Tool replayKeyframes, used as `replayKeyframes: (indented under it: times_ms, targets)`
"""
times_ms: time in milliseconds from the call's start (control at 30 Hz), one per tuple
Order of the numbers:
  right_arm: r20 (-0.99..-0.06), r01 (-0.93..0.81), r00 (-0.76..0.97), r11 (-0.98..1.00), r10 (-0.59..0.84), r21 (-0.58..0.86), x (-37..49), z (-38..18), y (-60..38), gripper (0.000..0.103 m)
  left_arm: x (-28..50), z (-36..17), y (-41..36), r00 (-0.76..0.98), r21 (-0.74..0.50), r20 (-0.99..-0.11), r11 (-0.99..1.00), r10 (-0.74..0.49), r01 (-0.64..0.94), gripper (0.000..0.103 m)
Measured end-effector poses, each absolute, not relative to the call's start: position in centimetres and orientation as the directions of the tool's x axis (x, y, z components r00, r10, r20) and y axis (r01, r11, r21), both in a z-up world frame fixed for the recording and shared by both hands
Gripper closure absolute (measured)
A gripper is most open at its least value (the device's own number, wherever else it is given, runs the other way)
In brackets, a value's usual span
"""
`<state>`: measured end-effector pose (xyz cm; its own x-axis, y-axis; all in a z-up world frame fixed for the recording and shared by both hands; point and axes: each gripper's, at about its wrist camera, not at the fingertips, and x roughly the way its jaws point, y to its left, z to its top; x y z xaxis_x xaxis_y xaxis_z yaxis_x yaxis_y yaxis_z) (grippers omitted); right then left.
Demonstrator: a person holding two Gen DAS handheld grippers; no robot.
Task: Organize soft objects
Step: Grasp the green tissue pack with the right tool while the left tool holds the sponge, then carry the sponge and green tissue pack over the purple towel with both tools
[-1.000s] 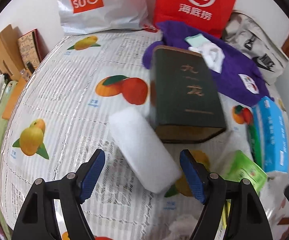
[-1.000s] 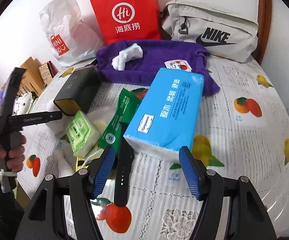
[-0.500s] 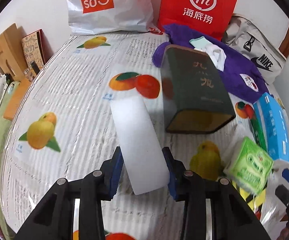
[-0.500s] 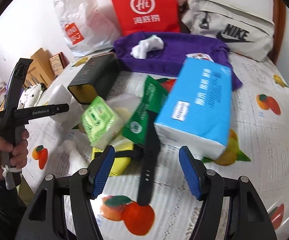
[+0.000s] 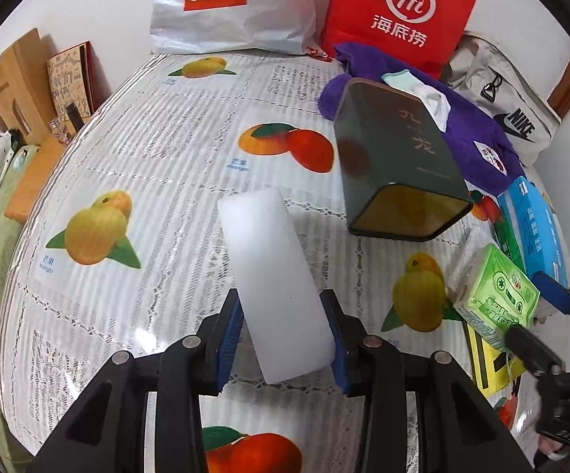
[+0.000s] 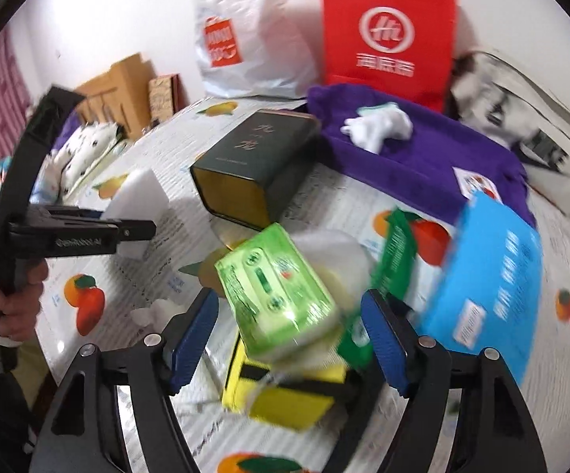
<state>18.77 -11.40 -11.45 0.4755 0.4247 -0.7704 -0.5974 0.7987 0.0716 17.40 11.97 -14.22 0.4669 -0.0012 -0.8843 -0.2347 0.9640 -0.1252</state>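
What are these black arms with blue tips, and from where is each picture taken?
No robot: a person holds a hand tool with two fingers in each hand, with a camera on each tool. In the left view, the left gripper pinches a white foam block. In the right view, the right gripper is opening around a green tissue pack, not pressing it. On the fruit-print tablecloth also lie a dark green tin, a blue tissue pack and a purple towel.
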Motion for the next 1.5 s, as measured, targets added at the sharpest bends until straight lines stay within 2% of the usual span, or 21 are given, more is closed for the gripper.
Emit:
replayKeyframes:
  times_ms: [233,267,333,667,833,1133,1500]
  targets:
    - [-0.800,-0.651,0.469,0.758,0.374,-0.027,19.3,-13.5,-8.5,0.029,17.2,-14.4,12.3,0.467,-0.139,-0.884,0.964,-0.018,-0.226,0.064]
    - [-0.800,-0.654,0.475,0.755,0.366,-0.044,19.2,-13.7,-8.3,0.039,17.2,-14.4,12.3,0.467,-0.138,-0.884,0.965,-0.018,-0.225,0.064]
    - [-0.789,-0.651,0.498,0.756,0.359,-0.067,19.0,-13.7,-8.2,0.040,17.1,-14.4,12.3,0.468,-0.136,-0.884,0.966,-0.017,-0.222,0.064]
    - [-0.723,-0.618,0.497,0.781,0.480,0.094,16.3,-10.0,-11.9,0.040,15.9,-13.4,10.9,0.490,-0.147,-0.871,0.970,-0.035,-0.192,0.064]
    - [-0.714,-0.567,0.530,0.817,0.457,0.103,14.6,-9.5,-14.8,0.040,14.9,-13.4,9.6,0.492,-0.160,-0.869,0.972,-0.056,-0.172,0.064]
    - [-0.760,-0.406,0.552,0.906,0.344,0.115,13.1,-12.1,-21.1,0.040,13.4,-14.4,7.6,0.476,-0.169,-0.875,0.976,-0.086,-0.134,0.064]
    - [-0.793,-0.332,0.528,0.933,0.303,0.136,13.1,-15.4,-23.6,0.040,13.2,-14.8,6.2,0.500,-0.111,-0.865,0.987,-0.040,-0.114,0.064]
